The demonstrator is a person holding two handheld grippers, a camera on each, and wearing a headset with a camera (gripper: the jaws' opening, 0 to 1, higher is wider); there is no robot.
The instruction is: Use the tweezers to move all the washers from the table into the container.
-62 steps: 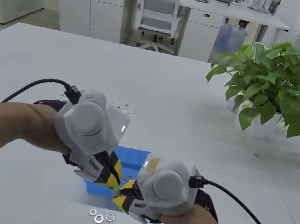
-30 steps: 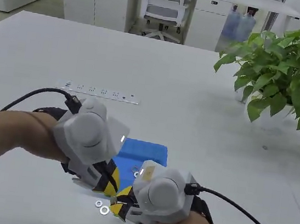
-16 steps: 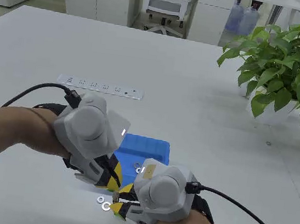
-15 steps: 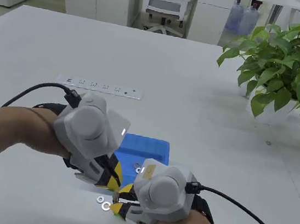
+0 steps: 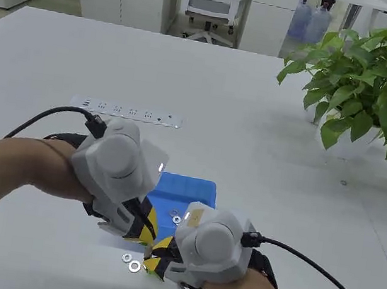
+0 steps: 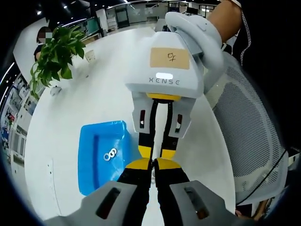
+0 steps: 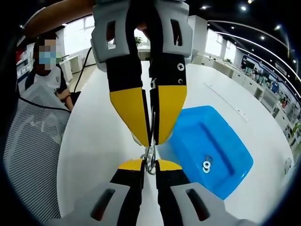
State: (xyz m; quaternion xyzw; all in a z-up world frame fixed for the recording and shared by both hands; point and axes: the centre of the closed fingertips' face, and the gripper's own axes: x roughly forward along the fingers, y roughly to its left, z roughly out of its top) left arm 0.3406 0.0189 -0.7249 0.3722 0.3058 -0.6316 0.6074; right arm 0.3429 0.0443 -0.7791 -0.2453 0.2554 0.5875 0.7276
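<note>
The white worktop (image 5: 267,126) carries the blue container (image 7: 221,155). Just beside it, the left hand-held gripper (image 6: 151,164) and the right hand-held gripper (image 7: 149,165) meet tip to tip, each pinched shut on the thin tweezers (image 7: 150,155). 2 washers (image 7: 206,165) lie inside the container. At least 2 loose washers (image 5: 131,262) rest on the worktop by the tips.

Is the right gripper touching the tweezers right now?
Touching. The right gripper view shows the right gripper with both jaws shut against the thin metal tweezers.
</note>
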